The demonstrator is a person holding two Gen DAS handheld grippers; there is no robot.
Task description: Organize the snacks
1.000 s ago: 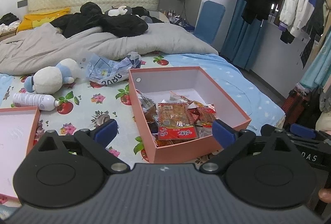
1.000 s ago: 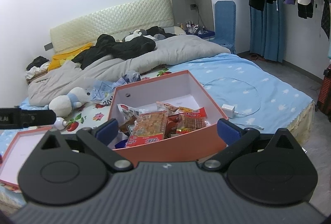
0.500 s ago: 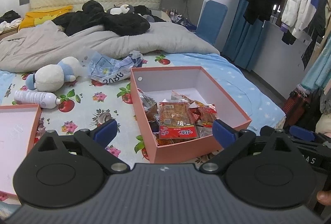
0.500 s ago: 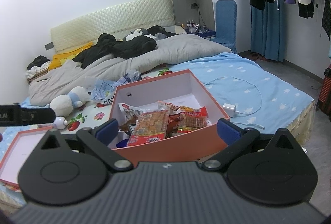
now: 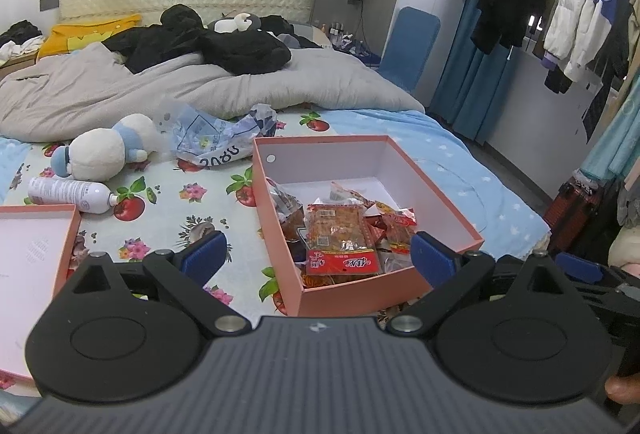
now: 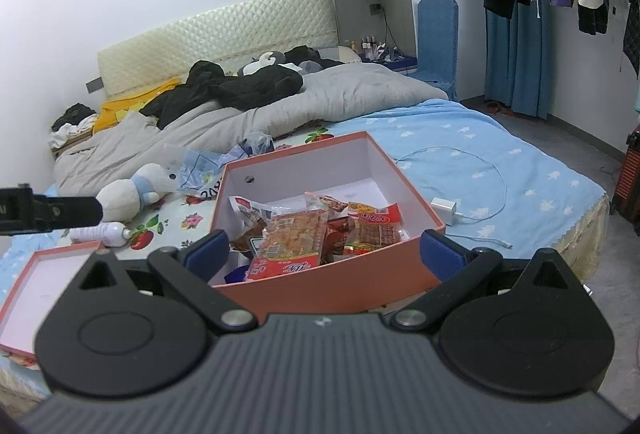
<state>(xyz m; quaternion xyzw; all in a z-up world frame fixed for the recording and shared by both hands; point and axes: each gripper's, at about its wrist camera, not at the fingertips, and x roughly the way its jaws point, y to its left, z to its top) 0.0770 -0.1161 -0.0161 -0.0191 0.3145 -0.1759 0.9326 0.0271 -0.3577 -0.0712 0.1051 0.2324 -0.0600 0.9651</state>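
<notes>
A salmon-pink open box (image 5: pixel 440 189) (image 6: pixel 416 193) sits on the bed with several snack packets inside. A large orange packet with a red band (image 5: pixel 340 238) (image 6: pixel 292 242) lies on top, with smaller red packets (image 5: pixel 396 226) (image 6: pixel 372 222) beside it. My left gripper (image 5: pixel 318 254) is open and empty, held just short of the box's near wall. My right gripper (image 6: pixel 324 254) is open and empty, near the box's front corner. The box's pink lid (image 5: pixel 28 254) (image 6: pixel 44 278) lies upside down at the left.
On the flowered sheet lie a white plush toy (image 5: pixel 104 149) (image 6: pixel 128 189), a white bottle (image 5: pixel 68 191) (image 6: pixel 100 234) and a crumpled plastic bag (image 5: pixel 216 141). A white charger and cable (image 6: pixel 444 207) lie right of the box. A grey duvet (image 5: pixel 200 89) covers the far bed.
Both grippers have shifted only slightly; the left view has crept a little closer and higher toward the box. Nothing was taken hold of or let go.
</notes>
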